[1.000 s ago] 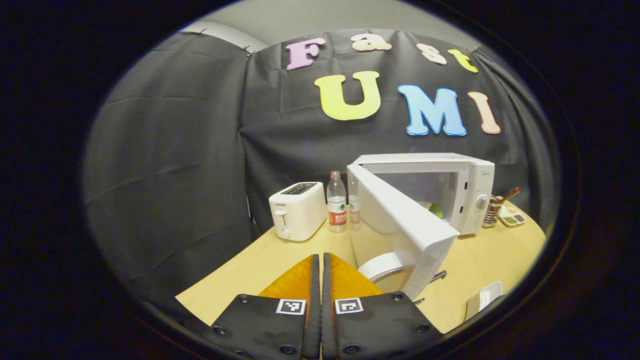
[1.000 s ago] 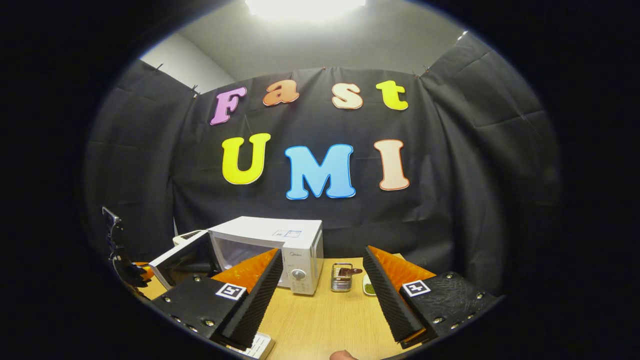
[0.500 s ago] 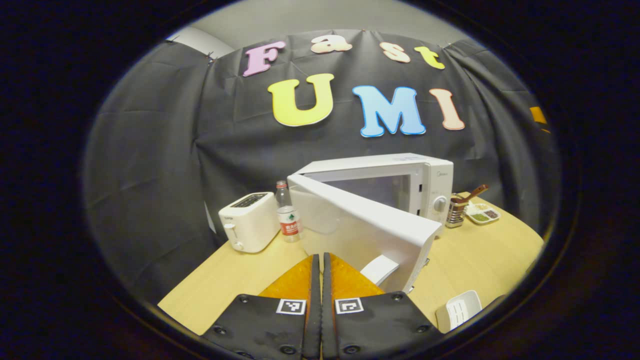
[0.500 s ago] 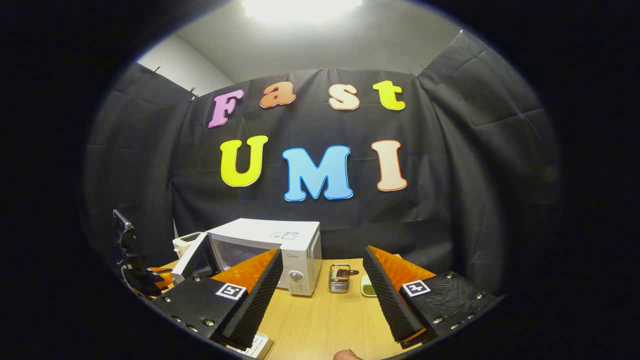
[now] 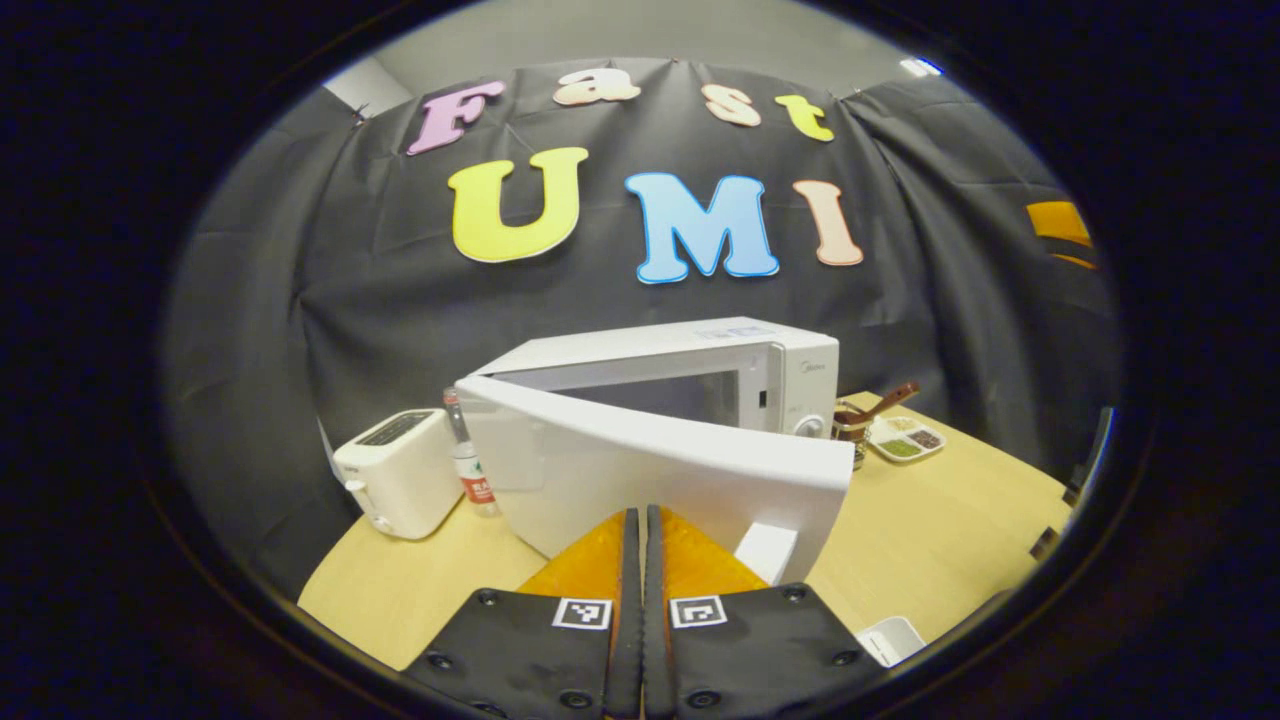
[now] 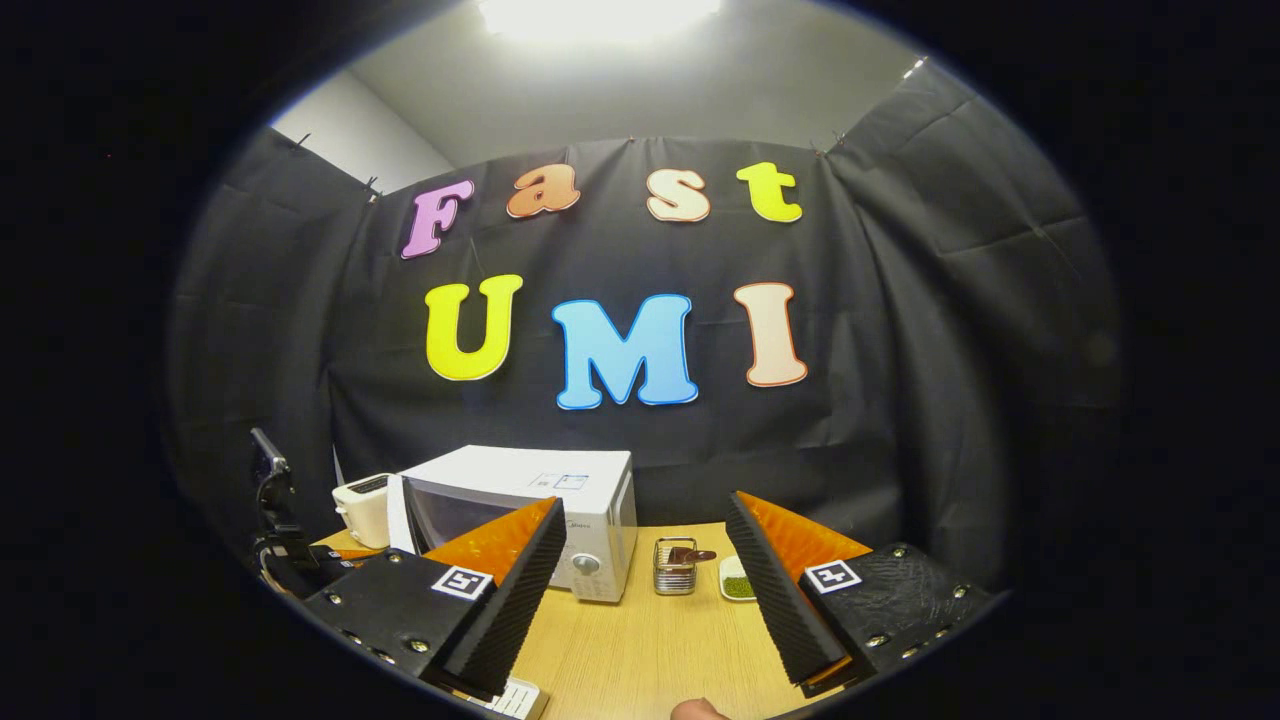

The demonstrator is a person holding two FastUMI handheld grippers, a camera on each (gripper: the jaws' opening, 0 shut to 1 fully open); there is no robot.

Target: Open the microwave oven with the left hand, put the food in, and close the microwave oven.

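Note:
The white microwave (image 5: 700, 350) stands on the wooden table (image 5: 930, 520). Its door (image 5: 640, 470) hangs partly open, swung most of the way toward the front. My left gripper (image 5: 642, 525) is shut with nothing between its orange fingers, and its tips are right at the door's outer face. The door hides the food inside. In the right gripper view the microwave (image 6: 575, 490) sits left of centre, its door (image 6: 440, 505) nearly against the body. My right gripper (image 6: 645, 510) hangs open and empty above the table, well in front of the oven. The left gripper (image 6: 275, 520) shows dark at the far left.
A white toaster (image 5: 395, 485) and a water bottle (image 5: 470, 470) stand left of the microwave. A metal utensil holder (image 6: 675, 565) and a small condiment dish (image 6: 738, 580) sit to its right. A white object (image 5: 890, 635) lies near the table's front edge.
The microwave door has swung from wide open to nearly shut, with my shut left gripper following it to the right. The right gripper has stayed open and almost still.

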